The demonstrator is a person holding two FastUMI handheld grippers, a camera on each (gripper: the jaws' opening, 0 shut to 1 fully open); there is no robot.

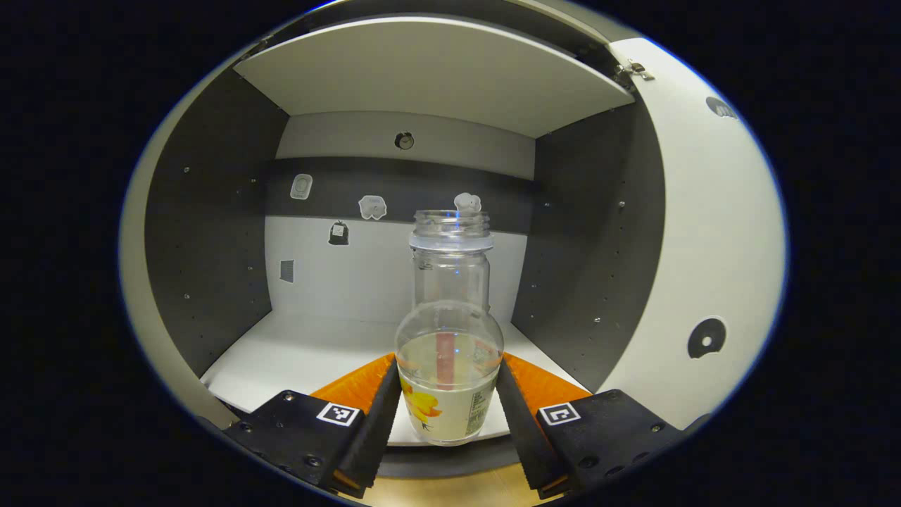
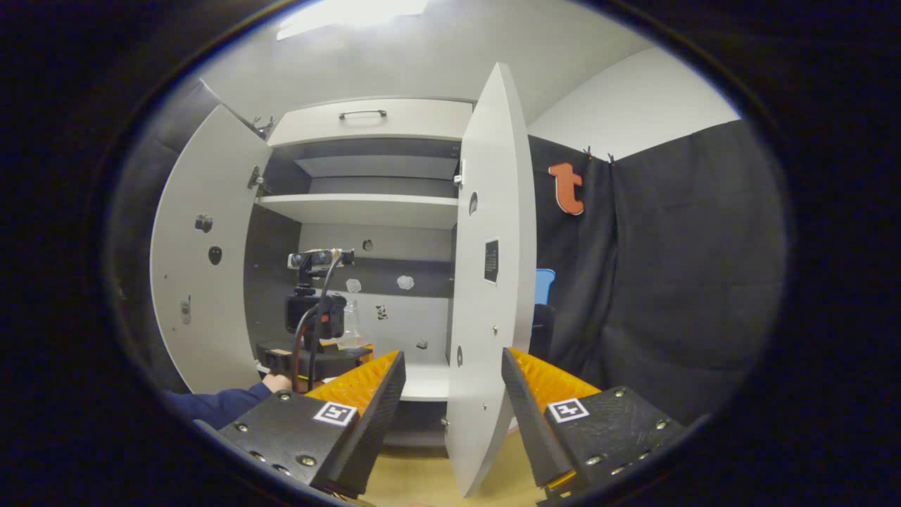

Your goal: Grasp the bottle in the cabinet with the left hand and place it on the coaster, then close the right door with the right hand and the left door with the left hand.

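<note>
With the left gripper (image 1: 448, 401) holding its jaws apart at 3 and 9 o'clock of the bottle (image 1: 449, 338) on the cabinet (image 1: 211, 232) floor, its holder should close squarely on the wide body before lifting, while the right gripper (image 2: 450, 401) waits open-jawed by the right door (image 2: 489, 296).

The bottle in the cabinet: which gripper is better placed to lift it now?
Left. The bottle stands between the left gripper's jaws on the cabinet shelf. The right gripper hangs outside, at the open right door.
</note>
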